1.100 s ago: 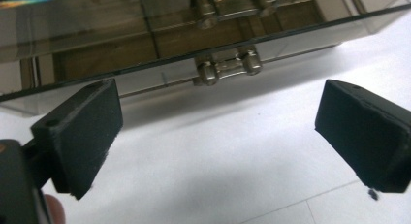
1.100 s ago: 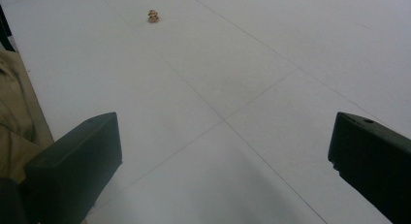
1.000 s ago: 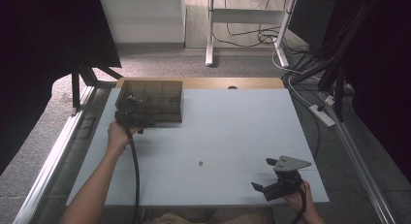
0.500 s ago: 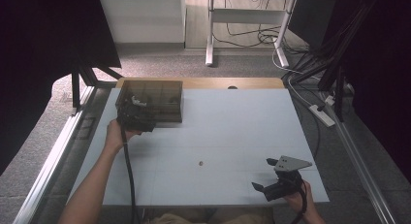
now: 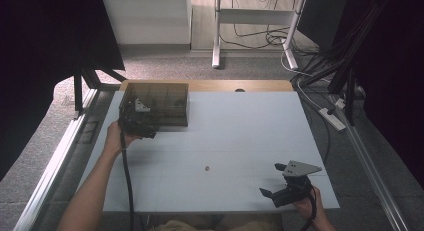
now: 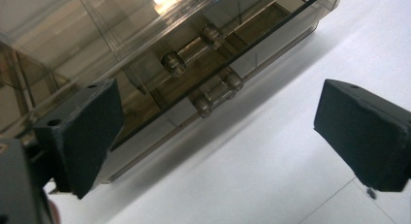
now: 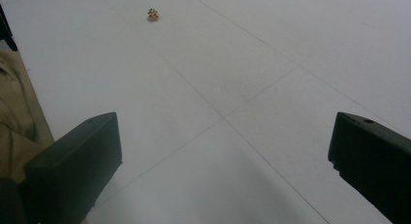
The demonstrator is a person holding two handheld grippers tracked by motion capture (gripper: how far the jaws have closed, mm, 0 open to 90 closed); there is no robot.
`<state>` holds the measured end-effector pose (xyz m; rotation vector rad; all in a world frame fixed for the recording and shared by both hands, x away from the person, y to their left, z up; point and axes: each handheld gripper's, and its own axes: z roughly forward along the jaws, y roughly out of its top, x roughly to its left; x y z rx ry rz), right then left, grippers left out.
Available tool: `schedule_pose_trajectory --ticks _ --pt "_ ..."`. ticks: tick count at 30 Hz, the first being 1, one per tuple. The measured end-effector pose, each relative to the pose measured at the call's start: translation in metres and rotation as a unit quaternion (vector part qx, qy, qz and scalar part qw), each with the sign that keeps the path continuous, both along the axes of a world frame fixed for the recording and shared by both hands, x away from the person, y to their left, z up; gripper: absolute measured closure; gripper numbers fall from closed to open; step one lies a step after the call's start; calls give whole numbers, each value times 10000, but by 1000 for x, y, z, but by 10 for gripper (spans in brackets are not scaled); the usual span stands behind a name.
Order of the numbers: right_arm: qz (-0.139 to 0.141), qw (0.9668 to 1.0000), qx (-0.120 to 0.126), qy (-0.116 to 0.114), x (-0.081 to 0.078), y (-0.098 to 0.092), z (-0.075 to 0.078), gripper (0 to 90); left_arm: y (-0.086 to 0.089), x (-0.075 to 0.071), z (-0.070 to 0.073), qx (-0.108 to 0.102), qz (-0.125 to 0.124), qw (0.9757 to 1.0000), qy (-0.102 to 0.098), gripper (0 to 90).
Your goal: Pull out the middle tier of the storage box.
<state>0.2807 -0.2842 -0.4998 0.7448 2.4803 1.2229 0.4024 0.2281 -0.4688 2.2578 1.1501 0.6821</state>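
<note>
A smoky see-through plastic box [image 5: 159,102] stands at the table's far left. In the left gripper view its front [image 6: 145,49] shows two barrel-shaped drawer handles [image 6: 214,94], one above the other. My left gripper [image 5: 138,122] is at the box's front left corner; its jaws [image 6: 218,105] stand wide open just short of the lower handle, holding nothing. A tiny brown crumpled bit [image 5: 206,168] lies mid-table, also ahead in the right gripper view [image 7: 153,14]. My right gripper [image 5: 273,180] hovers near the front right edge, open and empty [image 7: 225,132].
The white table [image 5: 250,126] has a wooden strip along its far edge. Metal rails run down both sides. Cables and a power strip [image 5: 332,118] lie on the floor to the right, a desk frame [image 5: 217,36] beyond.
My left gripper has drawn back slightly toward the person along the box's front left corner. The right gripper and the small brown bit have stayed put.
</note>
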Motion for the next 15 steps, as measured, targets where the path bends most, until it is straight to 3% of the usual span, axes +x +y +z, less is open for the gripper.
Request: schedule_pose_trajectory --ticks 7,10,15 --pt "12 10000 -15 -6 0 1 0 0 -1 2 -1 303 -153 9994 -98 99" --pt "17 10000 -9 1 0 0 0 0 1 2 -1 408 -207 9988 -158 165" --pt "19 10000 5 9 0 0 0 0 3 4 -4 822 -275 9961 -178 291"
